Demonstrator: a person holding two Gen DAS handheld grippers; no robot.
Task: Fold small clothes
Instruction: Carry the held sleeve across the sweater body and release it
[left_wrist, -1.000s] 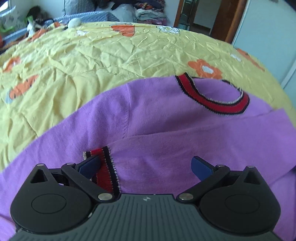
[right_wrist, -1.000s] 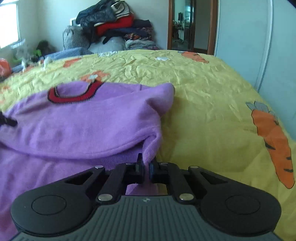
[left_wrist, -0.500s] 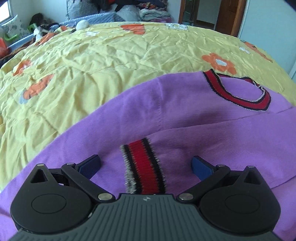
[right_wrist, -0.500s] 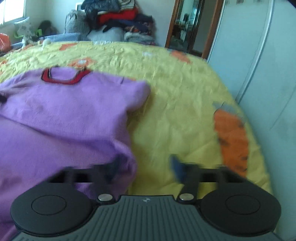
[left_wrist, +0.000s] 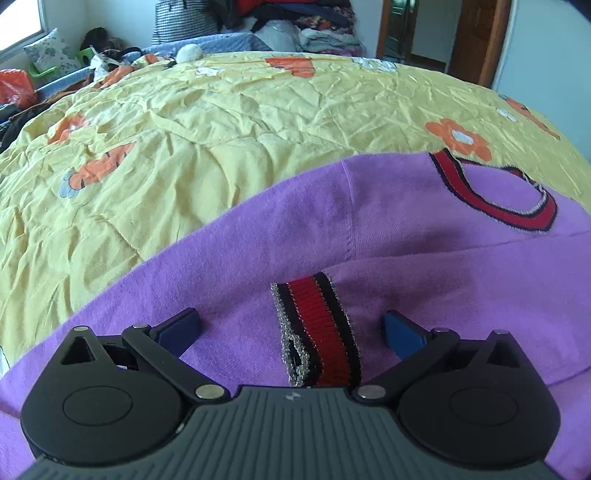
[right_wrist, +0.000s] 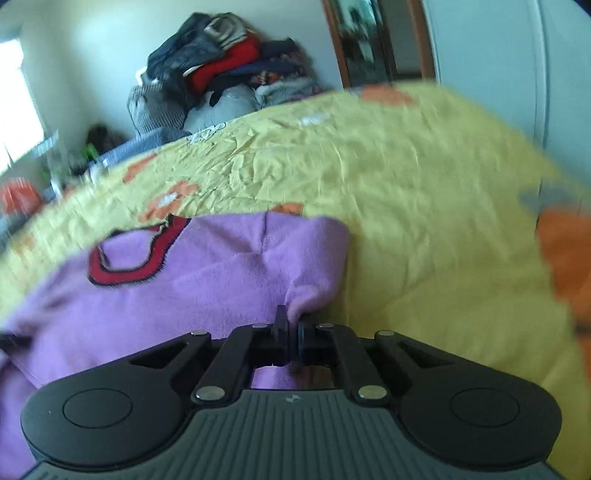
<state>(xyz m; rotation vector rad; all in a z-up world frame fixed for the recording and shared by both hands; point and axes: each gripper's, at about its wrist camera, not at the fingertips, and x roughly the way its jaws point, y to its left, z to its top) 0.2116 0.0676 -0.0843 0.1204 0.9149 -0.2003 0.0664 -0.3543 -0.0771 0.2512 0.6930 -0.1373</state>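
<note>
Purple sweater spread flat on a wrinkled yellow bedspread printed with orange flowers, red-and-black collar toward the far right. One sleeve folded across the body, its red-and-black striped cuff lying between the two blue-padded fingers of the left gripper, spread wide apart and holding nothing, low over the fabric. Right gripper pinched tight on a bunched fold at the sweater's right edge, cloth drawn up between the closed jaws. Right view blurred. Heap of clothes piled against the far wall, wooden door frame beside it.
</note>
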